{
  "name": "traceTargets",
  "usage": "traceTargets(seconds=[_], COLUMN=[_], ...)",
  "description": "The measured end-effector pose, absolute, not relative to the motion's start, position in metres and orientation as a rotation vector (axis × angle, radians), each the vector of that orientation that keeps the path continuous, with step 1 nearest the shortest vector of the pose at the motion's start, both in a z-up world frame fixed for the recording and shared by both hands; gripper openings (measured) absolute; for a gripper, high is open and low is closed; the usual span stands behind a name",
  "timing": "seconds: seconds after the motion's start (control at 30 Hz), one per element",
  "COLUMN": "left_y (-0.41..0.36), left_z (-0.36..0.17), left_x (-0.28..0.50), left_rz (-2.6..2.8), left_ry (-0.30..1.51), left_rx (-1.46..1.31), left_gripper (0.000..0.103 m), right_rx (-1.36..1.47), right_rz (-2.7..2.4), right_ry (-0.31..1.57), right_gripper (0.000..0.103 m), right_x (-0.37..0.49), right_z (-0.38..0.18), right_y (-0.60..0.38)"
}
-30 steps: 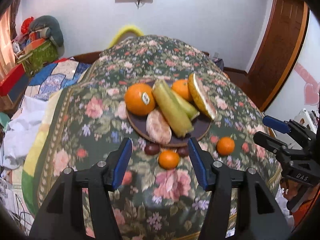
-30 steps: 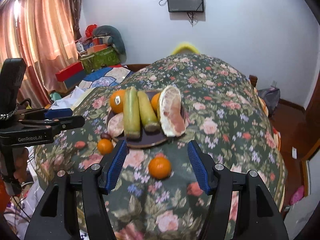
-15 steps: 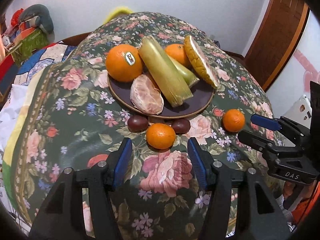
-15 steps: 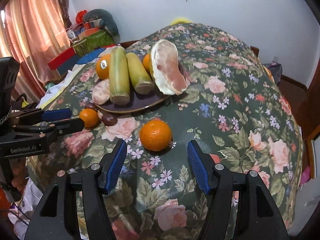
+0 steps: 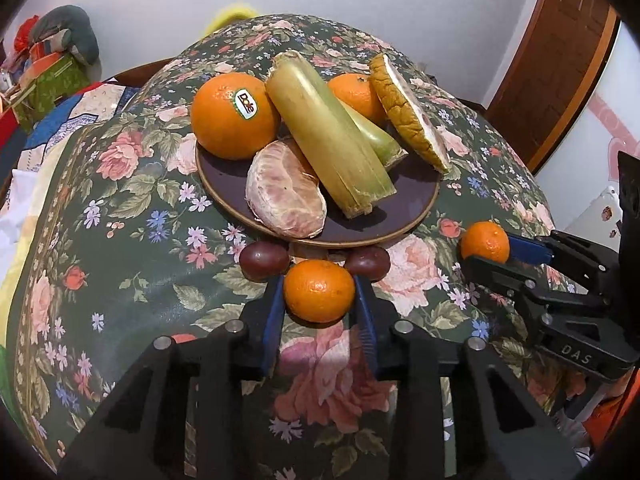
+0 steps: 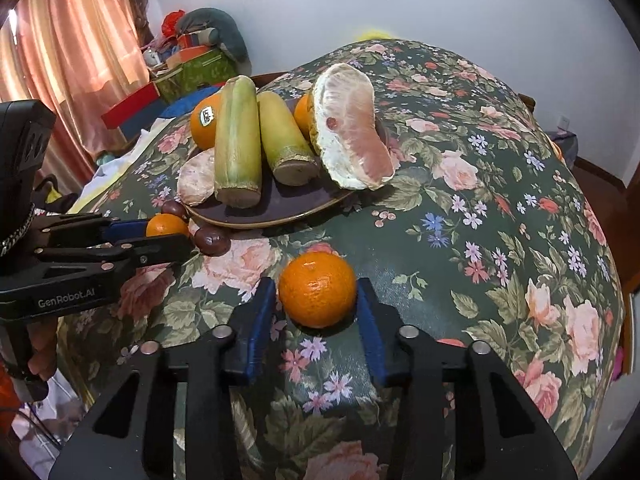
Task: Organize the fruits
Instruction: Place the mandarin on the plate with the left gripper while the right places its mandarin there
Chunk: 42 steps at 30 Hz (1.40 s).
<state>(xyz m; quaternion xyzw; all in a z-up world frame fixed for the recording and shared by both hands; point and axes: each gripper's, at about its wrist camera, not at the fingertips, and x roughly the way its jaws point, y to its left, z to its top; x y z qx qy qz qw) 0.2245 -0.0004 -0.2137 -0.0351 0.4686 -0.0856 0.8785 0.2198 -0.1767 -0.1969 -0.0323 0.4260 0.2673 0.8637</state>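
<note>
A small orange mandarin (image 5: 319, 290) is seen between the blue pads of the left gripper (image 5: 320, 300); both pads lie against its sides, so it is gripped, while it rests on the floral green tablecloth (image 5: 132, 264). Just behind it, two dark brown round chestnuts (image 5: 264, 261) are found on either side, touching the rim of the dark brown round plate (image 5: 416, 204).

A second small mandarin (image 6: 317, 289) is framed by the blue pads of the right gripper (image 6: 316, 300). The right pad appears to touch the fruit, while a thin gap is visible at the left pad, so the jaws are narrowed around it without a firm clamp being shown. This fruit sits on the cloth, near the plate's front edge but apart from it.

On the plate, a large labelled orange (image 5: 234, 115), a peeled pale pomelo piece (image 5: 285, 196), two yellow-green sugarcane lengths (image 5: 328, 136), another orange (image 5: 354, 94) and a pomelo wedge with rind (image 5: 404, 112) are piled.
</note>
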Motion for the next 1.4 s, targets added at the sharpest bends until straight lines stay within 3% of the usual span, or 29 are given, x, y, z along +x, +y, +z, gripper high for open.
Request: traceTargets(seconds=[0.8,1.4], left_y=[0.035,0.048], left_z=[-0.16,-0.19], left_x=[0.232,0.279], left_rz=[-0.121,-0.094], left_ry=[0.831,0.872], left_rx=[-0.103,-0.12], left_gripper=[0.034,0.034], right_rx=[-0.06,-0.077], right_rz=[0.602,0.623], right_ry=[0.756,0.822], right_gripper=[0.035,0.035], right_x=[0.235,0.263], right_z=[-0.15,-0.179], right_y=[-0.16,-0.135])
